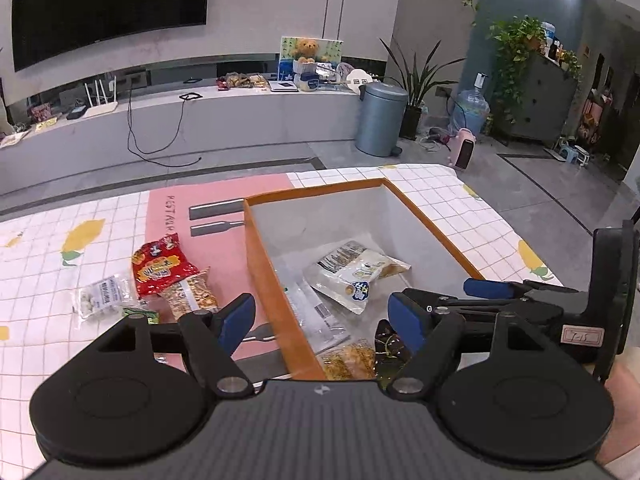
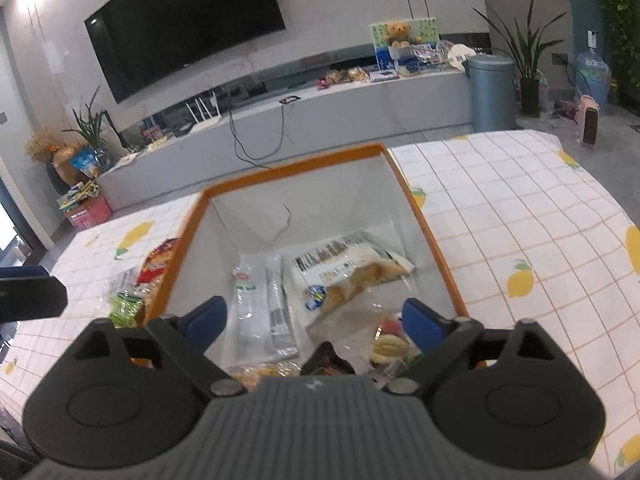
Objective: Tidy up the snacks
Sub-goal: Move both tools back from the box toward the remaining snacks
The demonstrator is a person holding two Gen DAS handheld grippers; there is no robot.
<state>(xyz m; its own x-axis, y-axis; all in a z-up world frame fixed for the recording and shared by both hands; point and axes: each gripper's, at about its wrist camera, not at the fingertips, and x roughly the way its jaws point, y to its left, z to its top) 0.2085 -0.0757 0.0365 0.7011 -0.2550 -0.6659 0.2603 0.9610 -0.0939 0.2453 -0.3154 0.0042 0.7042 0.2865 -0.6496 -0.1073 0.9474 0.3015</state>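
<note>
The pink placemat (image 1: 218,204) carries faint printed letters along its edge, too blurred to read. Print on the snack packets, such as the red bag (image 1: 162,266), stays illegible.

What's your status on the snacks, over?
Left gripper open, empty. Right gripper open, empty, over the orange box. Several packets in the box; red packet and others on the cloth. Nothing blocking.

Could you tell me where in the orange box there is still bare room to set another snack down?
The far end of the orange box is bare, between its back wall and the white cookie packet. The near end is crowded with overlapping packets. Outside it, the checked tablecloth right of the box is free; left of it lie the red packet and others.
</note>
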